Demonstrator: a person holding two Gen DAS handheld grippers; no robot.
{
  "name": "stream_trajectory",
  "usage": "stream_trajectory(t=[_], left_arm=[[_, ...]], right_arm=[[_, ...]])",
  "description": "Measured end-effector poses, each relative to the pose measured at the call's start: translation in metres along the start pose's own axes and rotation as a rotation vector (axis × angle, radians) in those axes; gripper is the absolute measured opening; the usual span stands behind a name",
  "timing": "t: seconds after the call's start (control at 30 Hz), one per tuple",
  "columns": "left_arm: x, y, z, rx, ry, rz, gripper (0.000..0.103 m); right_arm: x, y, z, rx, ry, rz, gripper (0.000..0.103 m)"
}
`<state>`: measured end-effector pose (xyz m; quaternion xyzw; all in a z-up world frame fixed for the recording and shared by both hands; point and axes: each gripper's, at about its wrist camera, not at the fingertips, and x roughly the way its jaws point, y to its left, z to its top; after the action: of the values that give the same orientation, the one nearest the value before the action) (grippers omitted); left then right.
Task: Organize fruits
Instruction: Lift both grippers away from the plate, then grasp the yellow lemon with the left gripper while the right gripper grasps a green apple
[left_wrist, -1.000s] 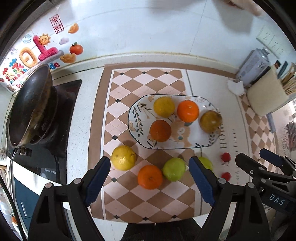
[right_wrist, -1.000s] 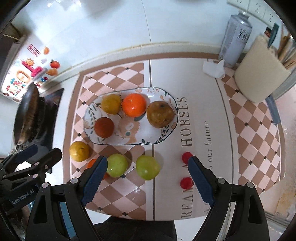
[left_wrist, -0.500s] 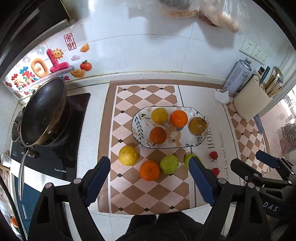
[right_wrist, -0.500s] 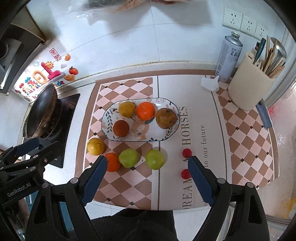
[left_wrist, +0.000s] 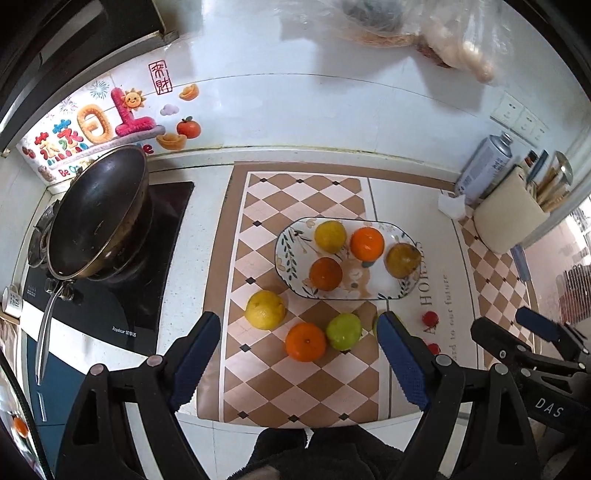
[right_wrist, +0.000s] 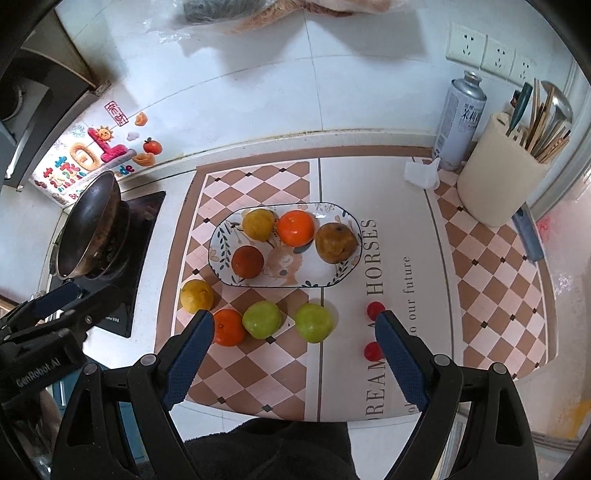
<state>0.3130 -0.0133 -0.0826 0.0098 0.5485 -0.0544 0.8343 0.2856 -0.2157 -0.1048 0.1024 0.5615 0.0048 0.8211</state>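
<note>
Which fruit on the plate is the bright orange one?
The orange in the middle of the plate's far side. The yellow fruit, brownish fruit and dark reddish fruit around it are duller.

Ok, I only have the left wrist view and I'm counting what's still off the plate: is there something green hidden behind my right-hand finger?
Observer: Yes, a second green fruit. It is whole and lies on the mat.
Operator: Is it touching the first green fruit?
Observer: No. The first green fruit lies beside it, and a strip of mat shows between them.
Operator: And the red ones?
Observer: It is clear of them too. The nearer small red fruit lies apart from it on the lettered panel.
</note>
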Motion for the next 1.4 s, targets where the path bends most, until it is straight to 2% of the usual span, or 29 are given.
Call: stream_trajectory(t=[0.03,0.1,0.23,0.37,0.47,0.6,0.67,0.77,0.93,1.03,1.07,1.1,1.13,1.17,1.27,1.3,1.4], left_arm=[[0.006,0.002,0.002,-0.003,0.012,0.005,0.089],[0.016,0.008,0.006,-0.015,0.016,0.013,0.101],[0.046,0.023,0.010,-0.040,0.051,0.073,0.101],[0.085,0.040,0.011,-0.067,0.128,0.124,0.101],[0.118,0.054,0.008,-0.111,0.204,0.112,0.101],[0.155,0.062,0.002,-0.154,0.284,0.055,0.101],[0.175,0.058,0.001,-0.123,0.310,0.055,0.101],[0.198,0.047,0.002,-0.025,0.347,0.082,0.101],[0.222,0.025,-0.001,0.145,0.381,0.143,0.101],[0.236,0.016,-0.006,0.201,0.408,0.142,0.101],[0.238,0.015,-0.008,0.209,0.413,0.143,0.093],[0.241,0.014,-0.010,0.217,0.417,0.145,0.075],[0.244,0.013,-0.011,0.220,0.423,0.142,0.065],[0.245,0.013,-0.012,0.214,0.431,0.133,0.060],[0.243,0.010,-0.016,0.223,0.408,0.148,0.059],[0.242,0.008,-0.018,0.223,0.408,0.152,0.059],[0.235,0.012,-0.027,0.172,0.422,0.129,0.059]], right_arm=[[0.007,-0.003,0.001,0.003,0.009,0.002,0.091],[0.025,-0.008,0.002,0.010,0.034,0.013,0.091],[0.067,-0.018,0.000,0.022,0.107,0.017,0.091],[0.113,-0.028,-0.005,0.037,0.178,0.004,0.091],[0.147,-0.037,-0.010,0.068,0.237,0.019,0.091],[0.185,-0.046,-0.019,0.113,0.301,0.064,0.091],[0.196,-0.047,-0.022,0.112,0.321,0.064,0.090],[0.208,-0.044,-0.025,0.087,0.344,0.055,0.090],[0.223,-0.039,-0.027,0.081,0.372,0.065,0.090],[0.233,-0.035,-0.029,0.082,0.393,0.075,0.090],[0.236,-0.033,-0.030,0.079,0.397,0.077,0.090],[0.236,-0.032,-0.031,0.076,0.398,0.077,0.087],[0.239,-0.031,-0.032,0.074,0.403,0.079,0.082],[0.242,-0.031,-0.033,0.075,0.409,0.084,0.078],[0.248,-0.033,-0.035,0.083,0.410,0.078,0.068],[0.248,-0.034,-0.035,0.075,0.405,0.070,0.061],[0.247,-0.039,-0.041,0.061,0.416,0.085,0.059]])
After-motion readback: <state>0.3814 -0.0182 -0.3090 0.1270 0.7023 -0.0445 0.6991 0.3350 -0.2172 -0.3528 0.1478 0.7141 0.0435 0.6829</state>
